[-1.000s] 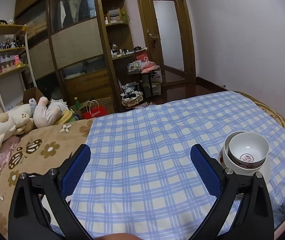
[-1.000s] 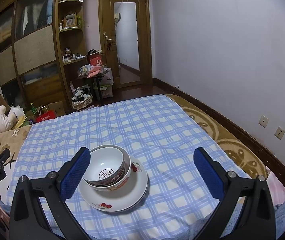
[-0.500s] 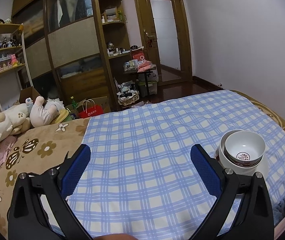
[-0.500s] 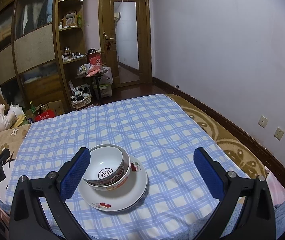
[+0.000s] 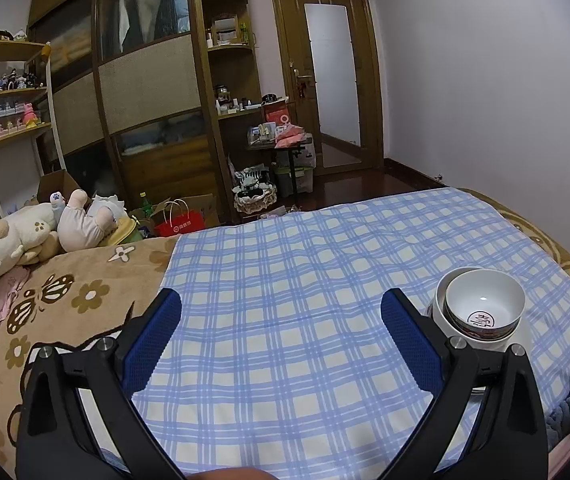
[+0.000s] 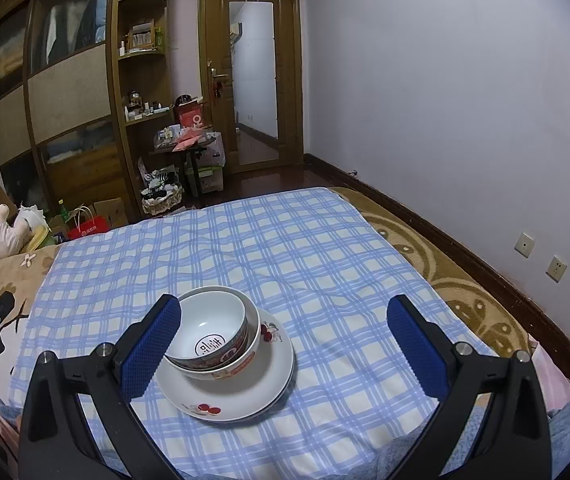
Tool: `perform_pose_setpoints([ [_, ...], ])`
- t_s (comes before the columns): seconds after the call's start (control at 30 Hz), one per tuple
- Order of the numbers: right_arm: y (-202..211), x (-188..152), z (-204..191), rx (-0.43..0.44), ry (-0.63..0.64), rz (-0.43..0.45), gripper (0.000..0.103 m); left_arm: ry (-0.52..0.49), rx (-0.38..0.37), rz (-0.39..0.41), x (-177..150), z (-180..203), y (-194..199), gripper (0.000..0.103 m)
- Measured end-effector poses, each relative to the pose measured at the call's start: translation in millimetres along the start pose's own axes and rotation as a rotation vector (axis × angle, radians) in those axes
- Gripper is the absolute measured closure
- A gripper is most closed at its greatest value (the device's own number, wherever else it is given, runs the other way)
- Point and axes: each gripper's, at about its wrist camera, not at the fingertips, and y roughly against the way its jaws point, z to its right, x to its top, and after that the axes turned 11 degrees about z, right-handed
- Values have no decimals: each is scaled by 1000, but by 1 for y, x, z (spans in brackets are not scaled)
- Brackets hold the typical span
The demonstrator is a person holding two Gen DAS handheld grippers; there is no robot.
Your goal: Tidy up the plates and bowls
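I judge stacking essentially complete: two nested bowls [image 6: 211, 336] sit on the plate [image 6: 245, 396] atop the checked cloth [image 6: 245, 248], at 10 o'clock from my right gripper [image 6: 283, 340] and 3 o'clock from my left gripper [image 5: 281, 332], both spread wide, empty.

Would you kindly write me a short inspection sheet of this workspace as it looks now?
Surface: blue checked sheet over a bed.
Job's things: two nested bowls sitting on a plate.
Clutter: plush toys beside the sheet.
Grippers: left gripper open, holding nothing; right gripper open, holding nothing.
Cables: nothing seen.
Surroundings: wooden wardrobe, door, wall sockets.
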Motion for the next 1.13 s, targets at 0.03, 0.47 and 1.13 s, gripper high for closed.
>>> perform_pose_setpoints([
  [0.03, 0, 0, 0, 1, -1, -1, 0, -3, 4, 2, 0, 1, 0, 4],
  [0.47, 2, -1, 0, -4, 3, -6, 0, -21, -14, 4, 0, 7, 2, 4],
  [1.13, 2, 0, -1, -8, 7, -8, 0, -9, -27, -4, 0, 7, 4, 4],
])
